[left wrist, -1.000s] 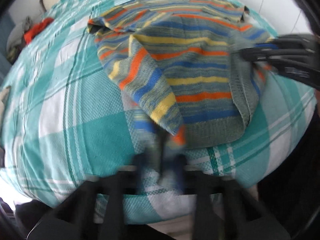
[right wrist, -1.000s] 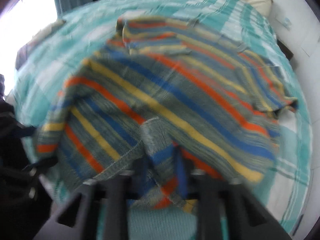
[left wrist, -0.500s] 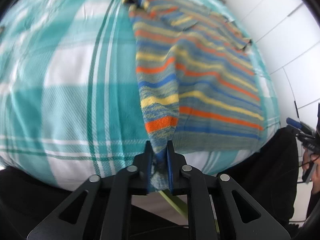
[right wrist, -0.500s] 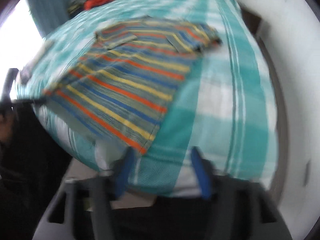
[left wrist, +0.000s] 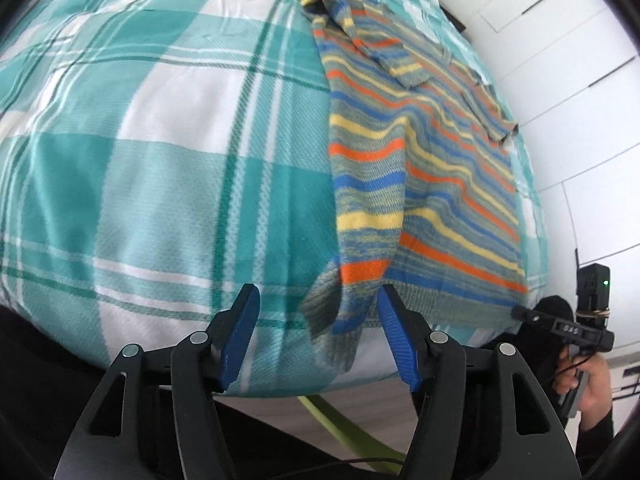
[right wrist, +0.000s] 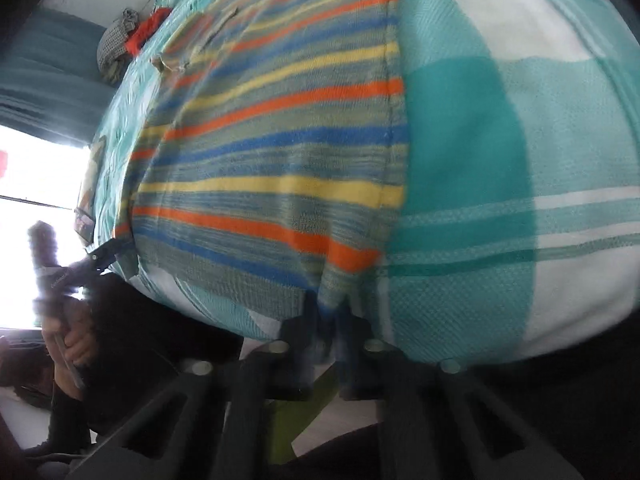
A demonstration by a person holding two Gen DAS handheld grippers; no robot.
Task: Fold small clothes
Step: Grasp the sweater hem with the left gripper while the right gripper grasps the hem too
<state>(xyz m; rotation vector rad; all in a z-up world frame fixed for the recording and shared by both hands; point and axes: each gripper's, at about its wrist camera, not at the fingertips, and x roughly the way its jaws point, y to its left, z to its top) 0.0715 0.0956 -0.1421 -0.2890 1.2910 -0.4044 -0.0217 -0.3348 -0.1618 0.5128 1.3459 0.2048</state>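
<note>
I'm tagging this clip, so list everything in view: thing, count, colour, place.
sweater: one, striped grey, orange, yellow, blue; flat on the bed, sleeve end hanging over the near edge
bedcover: one, teal and white plaid; over the bed
clothes pile: one, red and grey; far end of the bed
cabinet doors: white; beside the bed
left gripper: black with blue pads; jaws just opened, pads clear of the sleeve end
right gripper: black; shut on the sweater's hem corner

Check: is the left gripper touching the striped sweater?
Cannot tell. In the left wrist view the left gripper has just been opening; the sweater sleeve hangs between the pads, its edge meeting the right pad without a plain gap.
</note>
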